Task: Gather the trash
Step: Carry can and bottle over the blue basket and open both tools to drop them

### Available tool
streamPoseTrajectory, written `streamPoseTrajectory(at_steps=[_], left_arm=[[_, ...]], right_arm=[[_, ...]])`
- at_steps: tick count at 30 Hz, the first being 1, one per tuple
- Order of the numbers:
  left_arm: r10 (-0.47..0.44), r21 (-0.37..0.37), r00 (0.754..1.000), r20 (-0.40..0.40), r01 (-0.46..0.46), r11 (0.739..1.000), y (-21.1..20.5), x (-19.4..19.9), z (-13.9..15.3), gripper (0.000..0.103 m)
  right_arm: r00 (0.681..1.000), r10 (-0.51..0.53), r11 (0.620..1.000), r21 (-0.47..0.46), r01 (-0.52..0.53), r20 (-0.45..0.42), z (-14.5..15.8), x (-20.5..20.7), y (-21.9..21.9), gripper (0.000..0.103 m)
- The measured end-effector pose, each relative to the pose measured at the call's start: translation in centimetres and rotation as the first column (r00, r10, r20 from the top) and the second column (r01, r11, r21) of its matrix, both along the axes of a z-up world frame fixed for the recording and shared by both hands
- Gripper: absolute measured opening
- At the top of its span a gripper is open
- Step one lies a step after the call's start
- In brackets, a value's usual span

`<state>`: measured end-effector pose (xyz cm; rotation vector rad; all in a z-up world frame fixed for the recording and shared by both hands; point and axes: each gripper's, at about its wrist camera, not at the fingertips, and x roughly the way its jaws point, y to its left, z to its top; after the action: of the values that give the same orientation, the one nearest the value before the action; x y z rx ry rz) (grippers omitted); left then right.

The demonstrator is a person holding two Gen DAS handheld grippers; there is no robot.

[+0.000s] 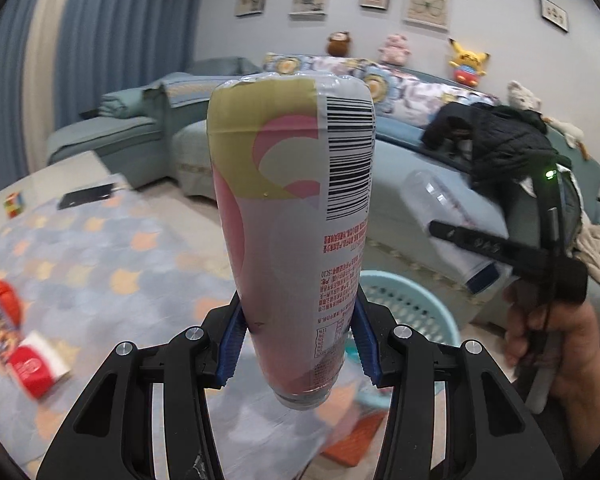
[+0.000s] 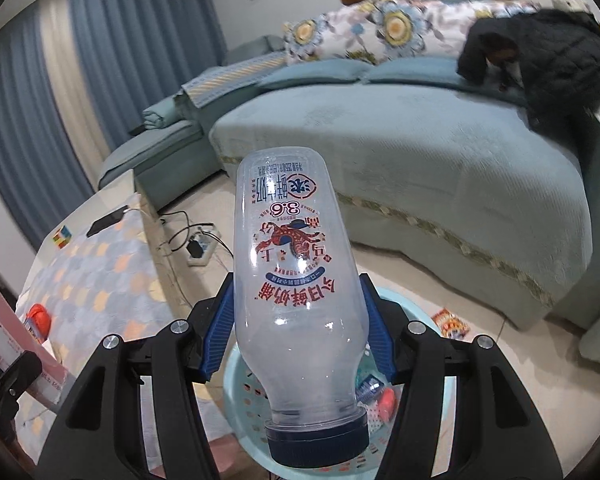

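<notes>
My left gripper (image 1: 298, 320) is shut on a bottle with a pink and yellow label (image 1: 288, 200); its neck points back at the camera and the blue pads press on both sides. My right gripper (image 2: 296, 312) is shut on a clear milk bottle (image 2: 296, 280) with a dark blue cap, hanging over a light blue basket (image 2: 236, 392) that holds some small trash. The left wrist view shows that basket (image 1: 432, 300) behind the labelled bottle. There a hand (image 1: 556, 344) holds the right gripper, and the clear bottle (image 1: 440, 200) shows beside one of its black fingers (image 1: 500, 246).
A low table with a patterned cloth (image 1: 100, 248) carries red snack packets (image 1: 36, 364), a puzzle cube (image 1: 14, 204) and a phone (image 1: 86, 196). A blue sofa (image 2: 440, 152) with a black jacket (image 2: 548, 44) fills the back. A power strip (image 2: 202, 246) and a wrapper (image 2: 450, 322) lie on the floor.
</notes>
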<state>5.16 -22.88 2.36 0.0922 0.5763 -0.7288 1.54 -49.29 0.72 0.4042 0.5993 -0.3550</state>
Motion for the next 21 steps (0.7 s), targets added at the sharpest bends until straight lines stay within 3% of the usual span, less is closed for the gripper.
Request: streamPoseTrajectory(at_steps=[4, 9, 21], left_arm=[[-0.062, 0.011, 0.998, -0.01, 0.062, 0.998, -3.9, 0.2, 0.0, 0.046], [-0.086, 0.004, 0.995, -0.046, 0.086, 0.996, -6.5, 0.9, -0.1, 0.049], [-0.072, 0.005, 0.996, -0.044, 0.072, 0.997, -5.6, 1.2, 1.0, 0.05]], right_arm=[[0.999, -0.013, 0.998, 0.065, 0.016, -0.04, -1.0, 0.2, -1.6, 0.056], [0.999, -0.025, 0.995, 0.096, 0.027, -0.02, -1.0, -0.3, -2.3, 0.056], [1.0, -0.029, 0.994, 0.103, 0.028, 0.004, -0.7, -0.6, -2.4, 0.056]])
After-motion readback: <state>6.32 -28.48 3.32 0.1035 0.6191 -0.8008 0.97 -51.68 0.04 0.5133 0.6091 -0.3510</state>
